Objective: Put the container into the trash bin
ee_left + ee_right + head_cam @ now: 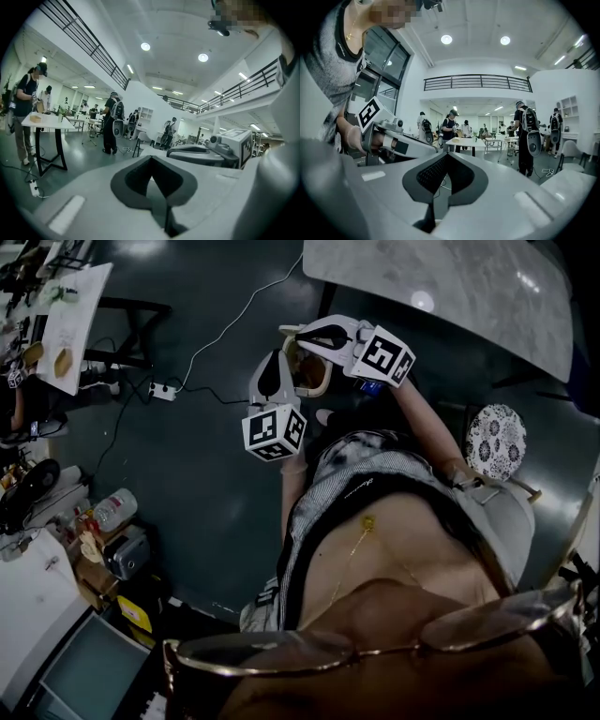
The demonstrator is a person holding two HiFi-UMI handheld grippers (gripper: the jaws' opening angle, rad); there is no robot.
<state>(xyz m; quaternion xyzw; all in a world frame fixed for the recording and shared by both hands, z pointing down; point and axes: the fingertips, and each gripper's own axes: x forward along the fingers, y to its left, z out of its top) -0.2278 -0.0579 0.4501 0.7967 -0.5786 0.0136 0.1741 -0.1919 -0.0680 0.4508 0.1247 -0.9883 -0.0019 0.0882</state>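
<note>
I cannot make out a container or a trash bin for certain in any view. In the head view both grippers are raised in front of the person's chest. My left gripper (pixel 271 356) has its marker cube (pixel 275 432) lower down, and my right gripper (pixel 287 332) reaches in from the right. A beige-rimmed object (pixel 315 382) shows behind them; I cannot tell what it is. Both gripper views look level across a large hall. The left gripper (pixel 152 158) is shut with nothing in it, and so is the right gripper (pixel 447 155). Each sees the other beside it.
A marble tabletop (pixel 441 277) lies ahead, a patterned round stool (pixel 495 442) at right. A power strip (pixel 161 390) and its cable lie on the dark floor. Bottles and boxes (pixel 114 512) crowd the left. People (pixel 111 123) and a black-legged table (pixel 47 124) stand in the hall.
</note>
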